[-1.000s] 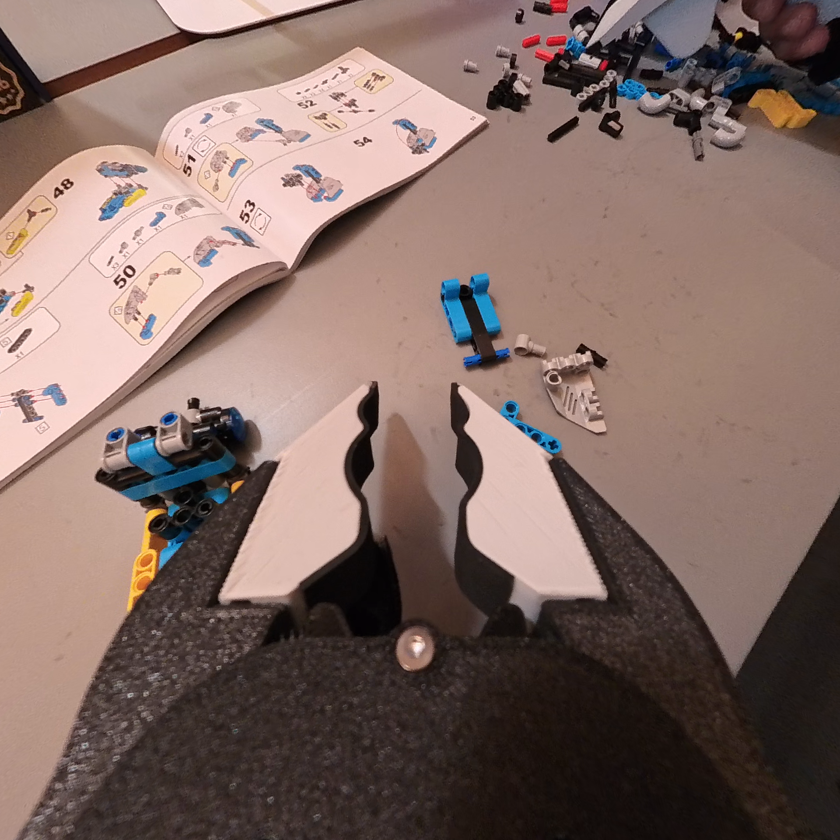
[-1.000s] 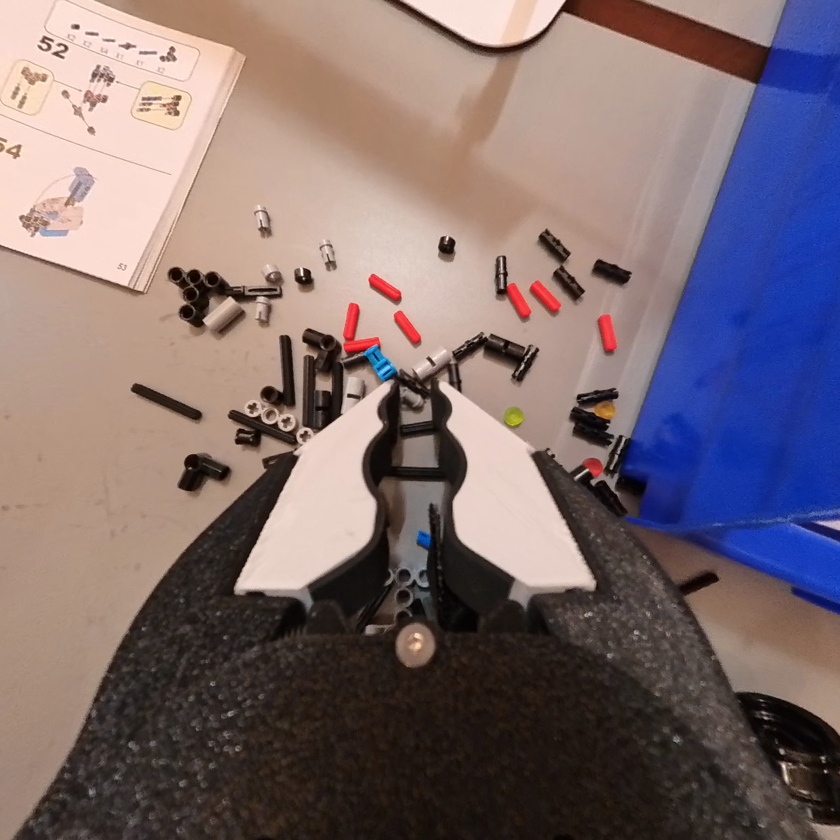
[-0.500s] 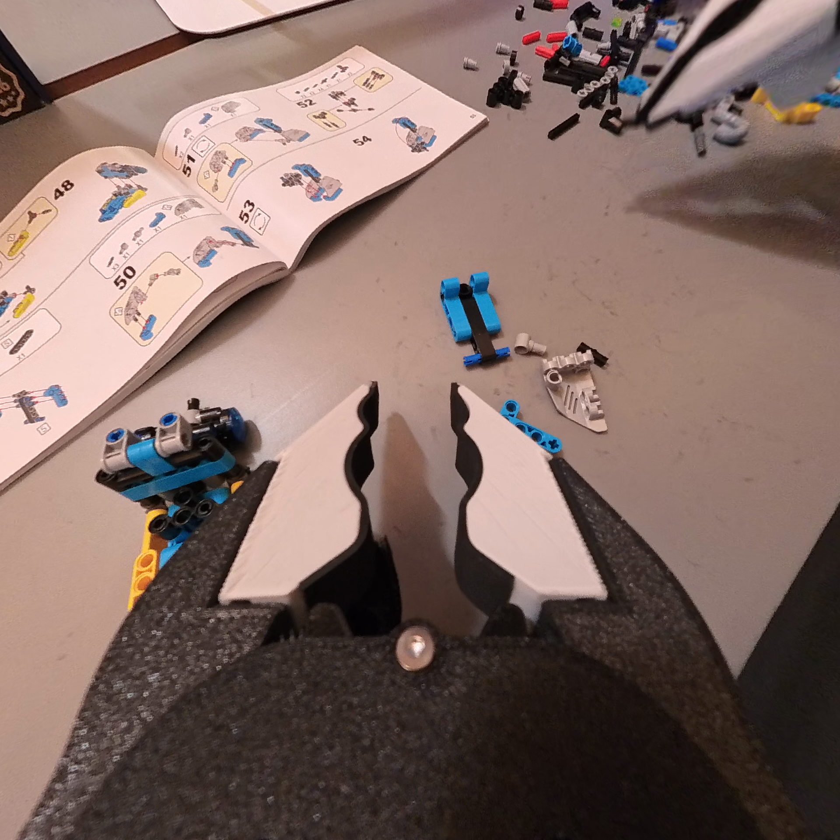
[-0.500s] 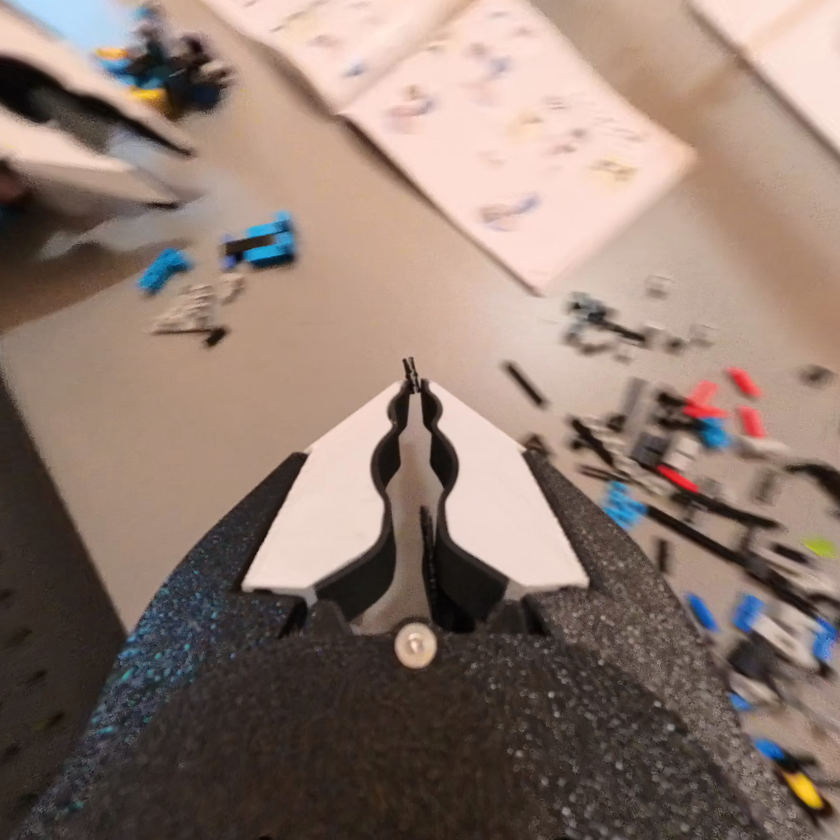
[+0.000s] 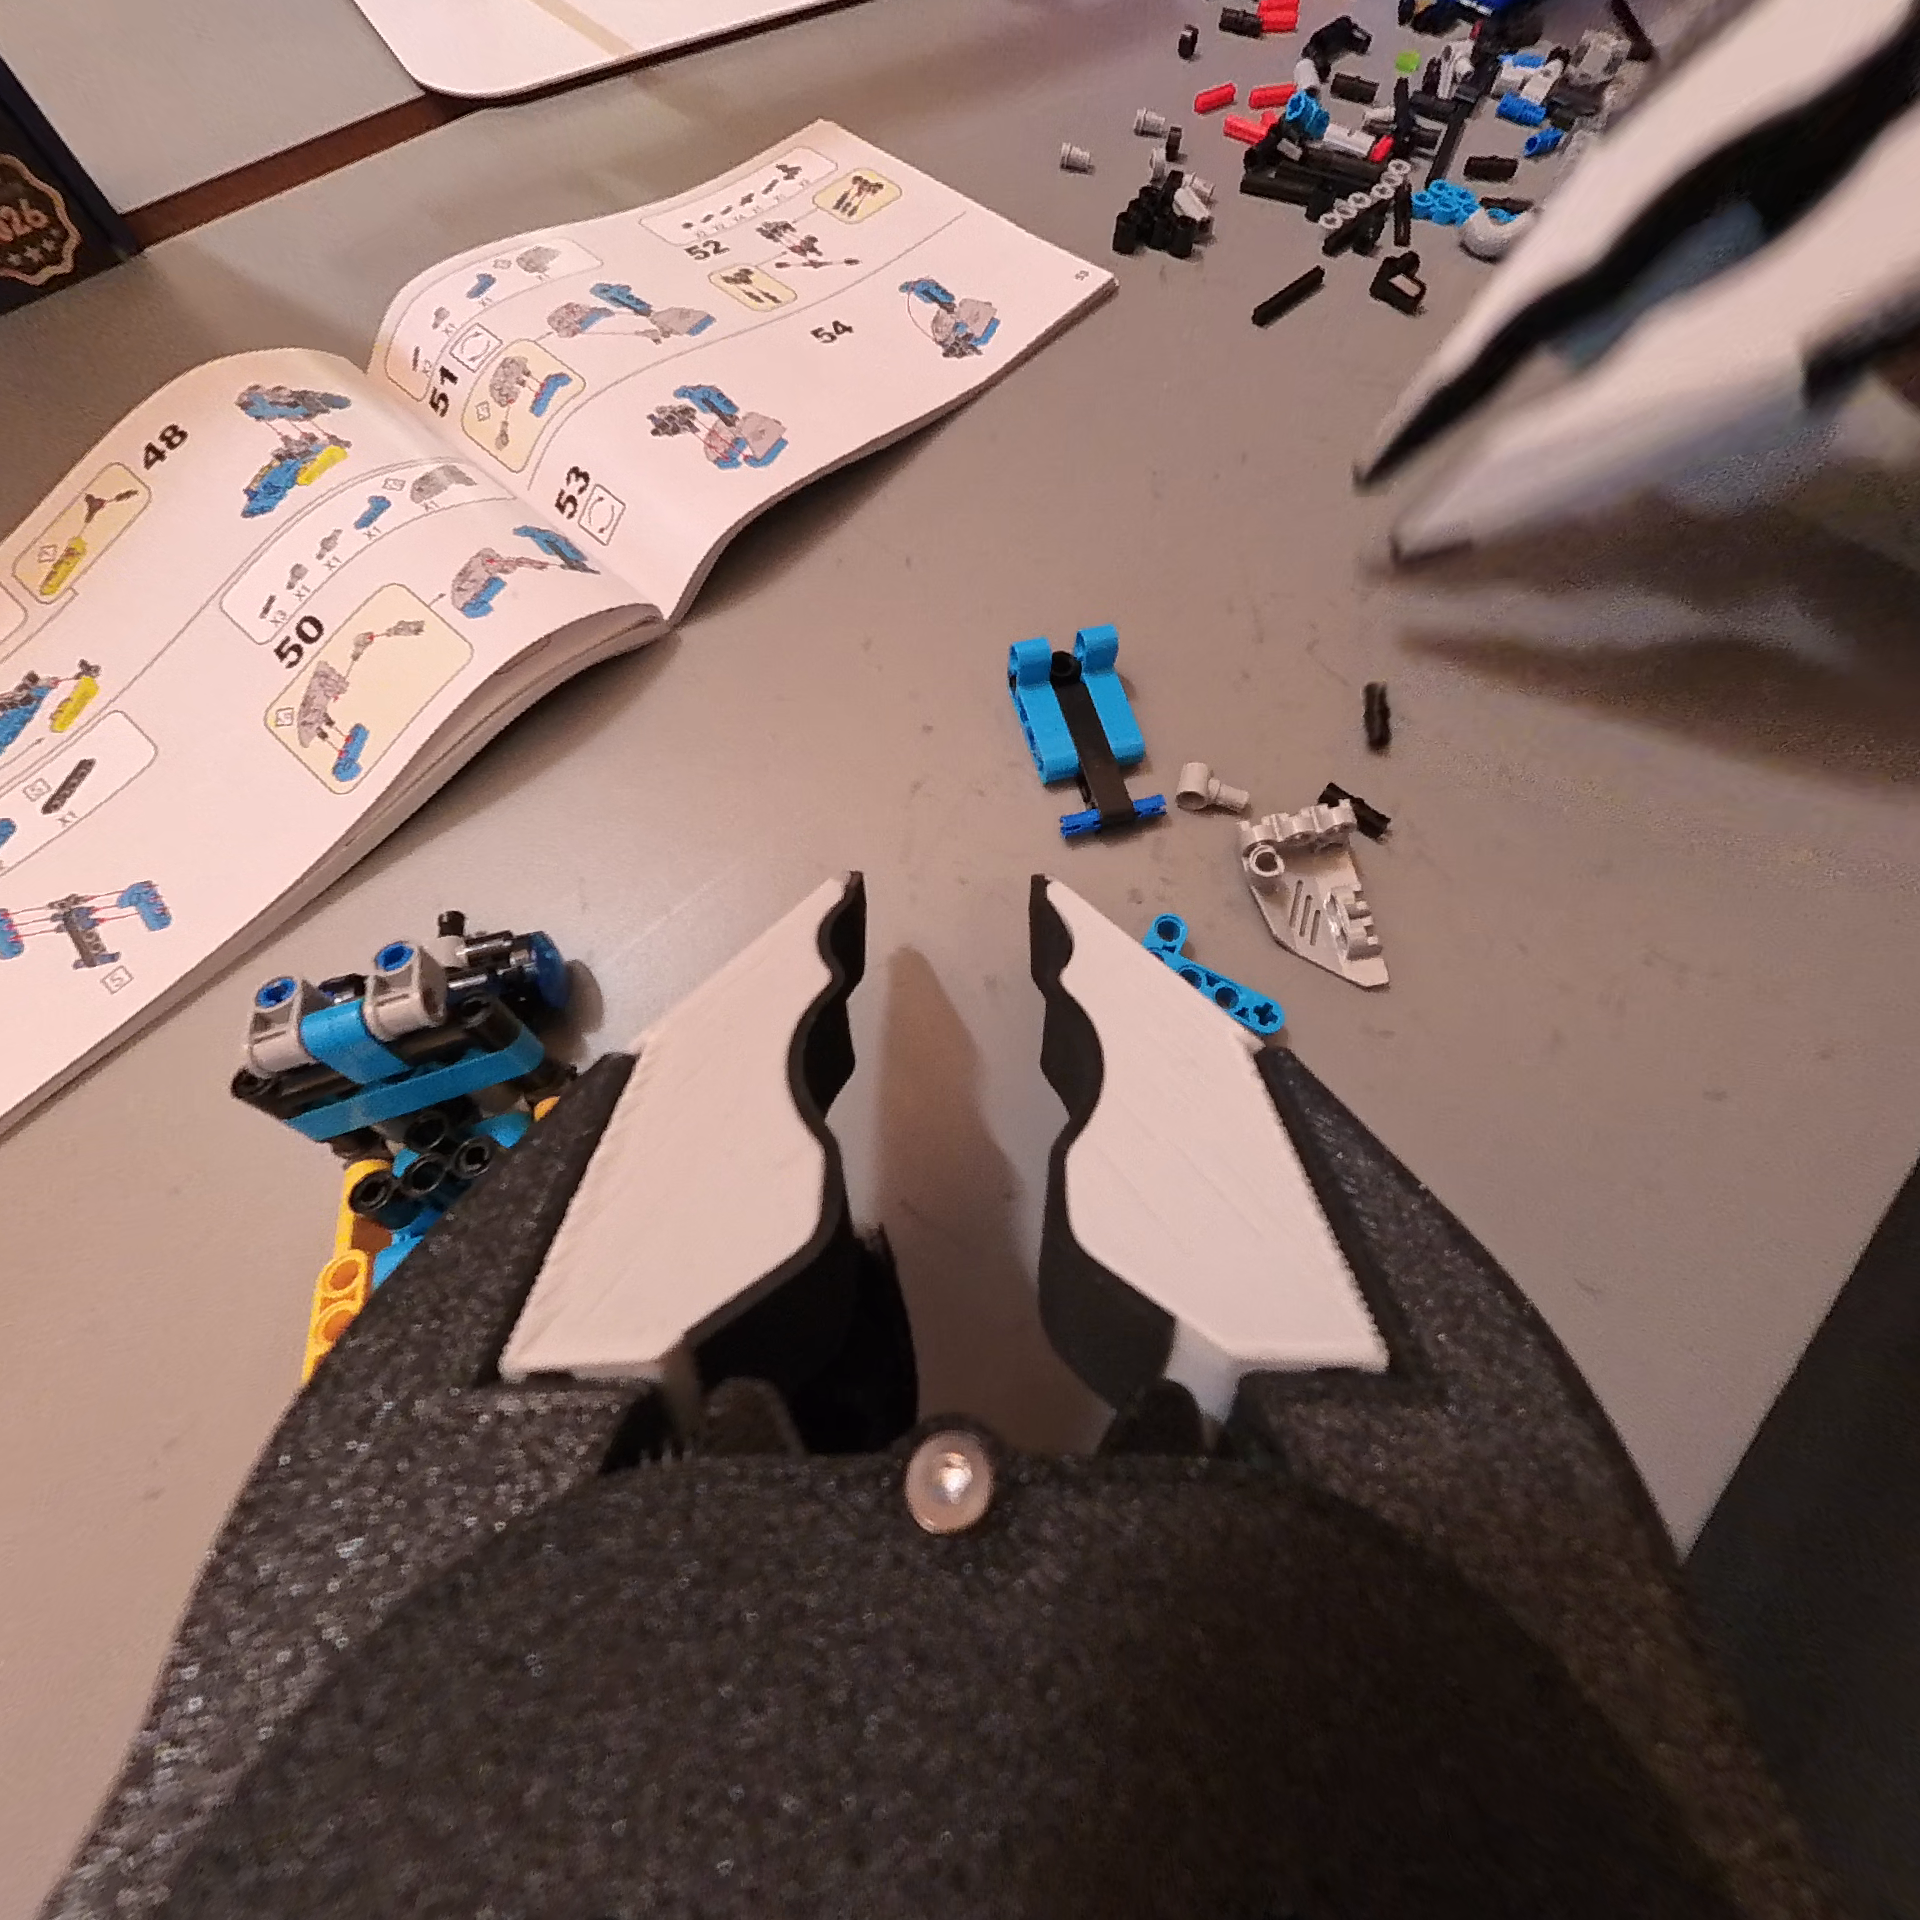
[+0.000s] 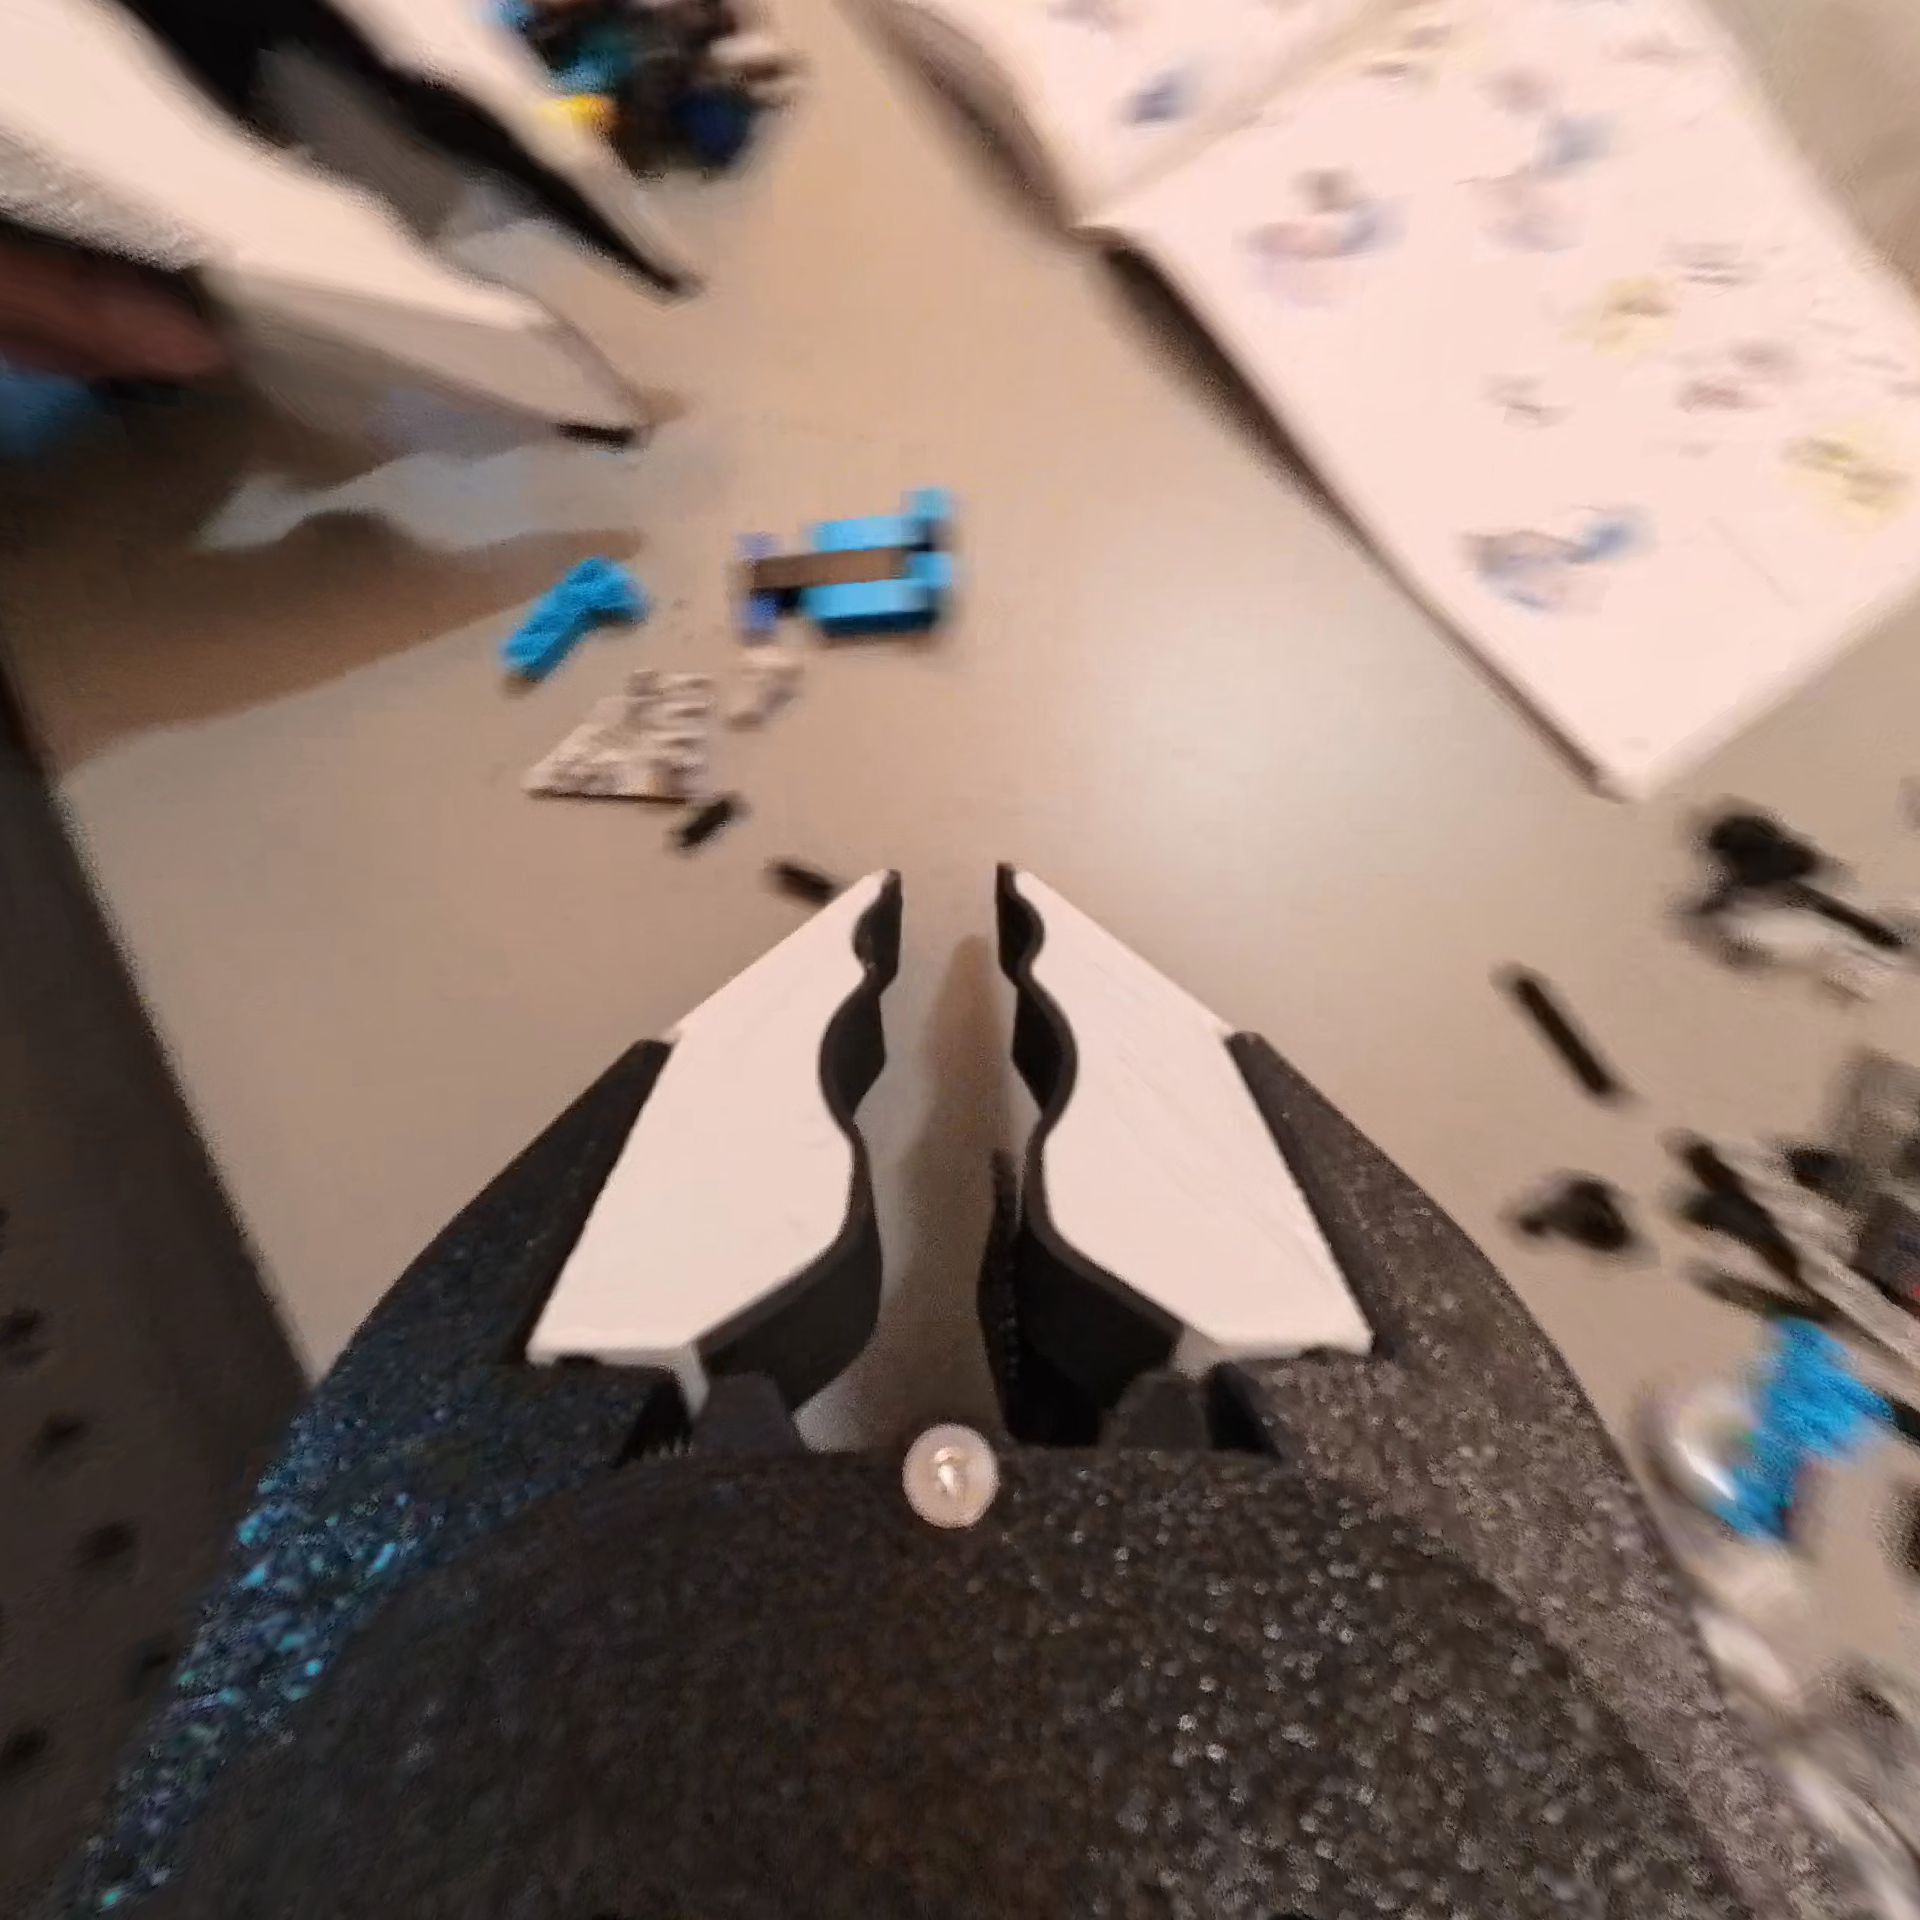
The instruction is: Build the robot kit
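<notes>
Left gripper (image 5: 945, 883): jaws apart, empty, over bare grey table (image 5: 1558, 1195).
Beside it: blue-black brick assembly (image 5: 395, 1049) at its left, sharp only in the left view.
Right gripper (image 6: 948, 873): jaws apart, empty; its view is motion-blurred.
Just ahead: small black pin (image 6: 800, 880).
Farther: blue sub-assembly (image 5: 1081, 722), open instruction booklet (image 5: 468, 488) with printed step numbers.

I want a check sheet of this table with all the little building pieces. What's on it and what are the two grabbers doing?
Surface: grey table, scuffed.
Job's things: open instruction booklet; half-built blue model; blue-and-black sub-assembly; grey panel piece; small black pin.
Clutter: loose parts pile.
Grippers: left gripper open, empty, over bare table; right gripper open, empty, beside the black pin.
Cables: nothing seen.
Surroundings: dark box; white board.
</notes>
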`<state>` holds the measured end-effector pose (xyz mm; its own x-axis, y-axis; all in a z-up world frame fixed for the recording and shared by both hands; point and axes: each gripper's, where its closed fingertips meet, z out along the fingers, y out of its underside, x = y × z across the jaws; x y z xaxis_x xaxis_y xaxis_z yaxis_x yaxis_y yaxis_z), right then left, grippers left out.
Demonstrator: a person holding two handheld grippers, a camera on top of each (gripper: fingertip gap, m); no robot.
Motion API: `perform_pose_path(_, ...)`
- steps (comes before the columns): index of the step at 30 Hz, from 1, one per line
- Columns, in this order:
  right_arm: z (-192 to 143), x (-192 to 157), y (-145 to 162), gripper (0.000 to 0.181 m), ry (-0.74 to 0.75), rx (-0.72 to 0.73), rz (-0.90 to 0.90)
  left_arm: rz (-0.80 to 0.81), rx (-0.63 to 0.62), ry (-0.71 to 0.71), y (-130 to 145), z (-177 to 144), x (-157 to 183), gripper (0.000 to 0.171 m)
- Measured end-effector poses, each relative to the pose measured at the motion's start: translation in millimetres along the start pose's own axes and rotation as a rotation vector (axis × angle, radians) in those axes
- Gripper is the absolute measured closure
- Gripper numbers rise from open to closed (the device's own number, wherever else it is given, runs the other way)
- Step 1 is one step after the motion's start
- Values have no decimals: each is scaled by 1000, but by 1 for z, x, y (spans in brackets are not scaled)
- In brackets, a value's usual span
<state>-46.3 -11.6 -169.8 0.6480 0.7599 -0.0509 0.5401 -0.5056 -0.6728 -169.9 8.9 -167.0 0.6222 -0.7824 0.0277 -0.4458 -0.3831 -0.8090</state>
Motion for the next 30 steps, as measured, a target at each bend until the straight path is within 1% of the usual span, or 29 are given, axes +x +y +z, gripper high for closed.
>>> perform_pose_path(1, -8, 28, 1, 163, 81, 0, 48, 2, -1, 0, 0, 0, 0, 140)
perform_pose_path(3, -31, 100, 10, 159, 289, -7, 157, 9, -1, 1, 0, 0, 1, 140)
perform_pose_path(4, -43, 138, 19, 157, 394, -12, 217, 12, -2, 0, 0, 0, 1, 140)
perform_pose_path(5, -53, 169, 31, 151, 465, -24, 272, 15, -3, 0, 1, 0, 2, 140)
perform_pose_path(7, -60, 208, 51, 159, 479, -41, 380, 16, -4, 0, 1, 0, 2, 140)
perform_pose_path(9, -63, 227, 59, 160, 459, -22, 448, 8, -3, 0, 1, 0, 1, 140)
perform_pose_path(11, -67, 235, 61, 167, 462, -3, 451, -4, -3, 2, 1, 0, 0, 140)
perform_pose_path(13, -65, 233, 64, 176, 442, -9, 451, -9, -7, 5, 1, 1, 0, 140)
perform_pose_path(15, -64, 233, 68, 176, 446, -31, 438, -4, -12, 6, 2, 1, 0, 140)
perform_pose_path(17, -60, 227, 65, 175, 409, -17, 433, 3, -16, 7, 2, 2, 1, 140)
perform_pose_path(20, -56, 223, 65, 169, 394, -33, 422, 1, -13, 8, 2, 1, 1, 140)
perform_pose_path(22, -55, 227, 71, 167, 433, -66, 404, -1, -11, 8, 2, 1, 1, 140)
perform_pose_path(23, -55, 227, 70, 174, 435, -56, 398, -1, -10, 8, 2, 1, 1, 140)
perform_pose_path(24, -55, 227, 71, 176, 434, -59, 395, -1, -10, 8, 2, 1, 1, 140)
perform_pose_path(27, -56, 226, 70, 177, 437, -68, 392, 0, -9, 7, 2, 1, 1, 140)
perform_pose_path(29, -60, 220, 61, 177, 443, -49, 367, -1, -9, 7, 2, 1, 1, 140)
perform_pose_path(30, -62, 212, 52, 177, 422, -24, 350, -1, -8, 6, 2, 1, 1, 140)
